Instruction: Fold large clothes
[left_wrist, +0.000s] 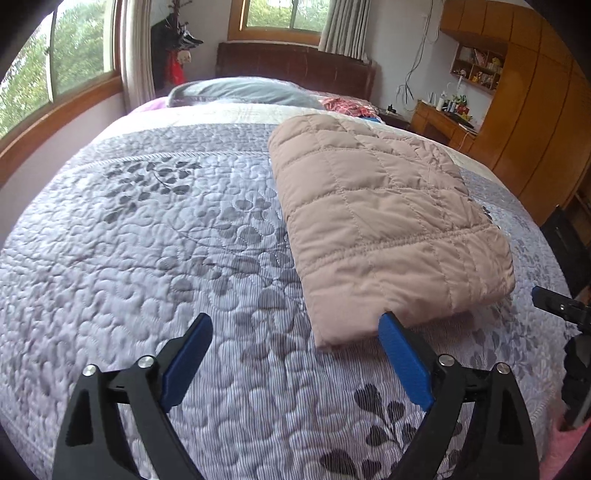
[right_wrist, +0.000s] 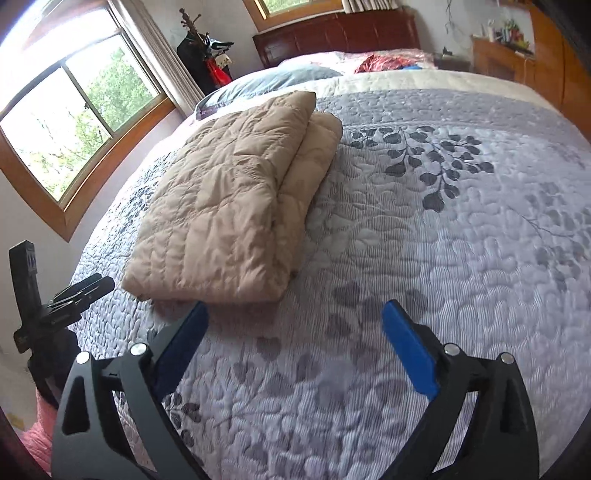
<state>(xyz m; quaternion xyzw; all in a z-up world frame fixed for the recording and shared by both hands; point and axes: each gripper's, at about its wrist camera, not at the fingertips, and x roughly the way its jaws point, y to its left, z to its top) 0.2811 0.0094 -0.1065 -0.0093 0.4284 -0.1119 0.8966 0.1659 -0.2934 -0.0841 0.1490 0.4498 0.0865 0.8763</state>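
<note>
Both tongs hang low over the bedspread (left_wrist: 147, 258) with their blue-padded fingers spread wide and nothing between them. Nearest the left wrist camera, the left gripper (left_wrist: 295, 325) points along the bed, its right fingertip (left_wrist: 391, 325) just at the near edge of the folded jacket (left_wrist: 380, 221); whether it touches the cloth I cannot tell. From the right wrist camera, the right gripper (right_wrist: 295, 314) sits level above the grey leaf-patterned cover, its left fingertip (right_wrist: 195, 317) close to the jacket's near corner (apart from it, as far as the view shows). The jacket (right_wrist: 236, 199), a beige quilted one, lies folded into a thick rectangle flat on the bedspread, between the two tongs. Farther off lie a grey pillow (left_wrist: 240, 92), then the dark headboard (left_wrist: 295, 66), with windows (left_wrist: 280, 14) behind.
</note>
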